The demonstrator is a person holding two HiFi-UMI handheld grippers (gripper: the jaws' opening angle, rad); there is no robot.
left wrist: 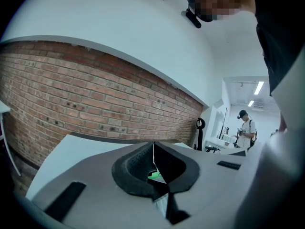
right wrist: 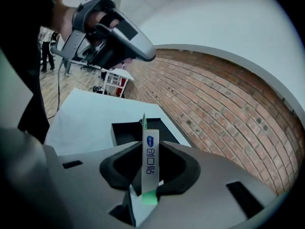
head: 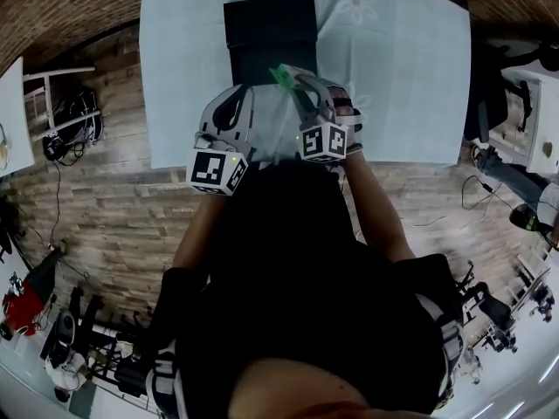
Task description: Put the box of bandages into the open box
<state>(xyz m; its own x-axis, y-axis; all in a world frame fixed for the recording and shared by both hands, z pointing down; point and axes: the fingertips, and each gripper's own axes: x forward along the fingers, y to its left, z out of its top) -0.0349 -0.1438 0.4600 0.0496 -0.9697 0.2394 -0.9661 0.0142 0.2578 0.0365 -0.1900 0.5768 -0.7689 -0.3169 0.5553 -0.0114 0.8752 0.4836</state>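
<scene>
**A:** Where is the box of bandages [right wrist: 150, 161] now?

**B:** It is pinched upright between the pads of the right tool [right wrist: 150, 151], a white carton with a green end. In the head view it sits at centre frame, right by the near edge of the open box [head: 269, 33].

**A:** Is anything in that box?

**B:** No. It looks dark and empty, lying in the upper middle of the frame on the pale-covered table [head: 402, 77].

**A:** So how far along is the task?

**B:** I'd say the pick-up is done and the placing is not. The carton has yet to go over the opening, down into it, and be let go.

**A:** What about the left tool [left wrist: 153, 156]?

**B:** Its pads are pressed together on nothing. It is just left of the right one.
</scene>
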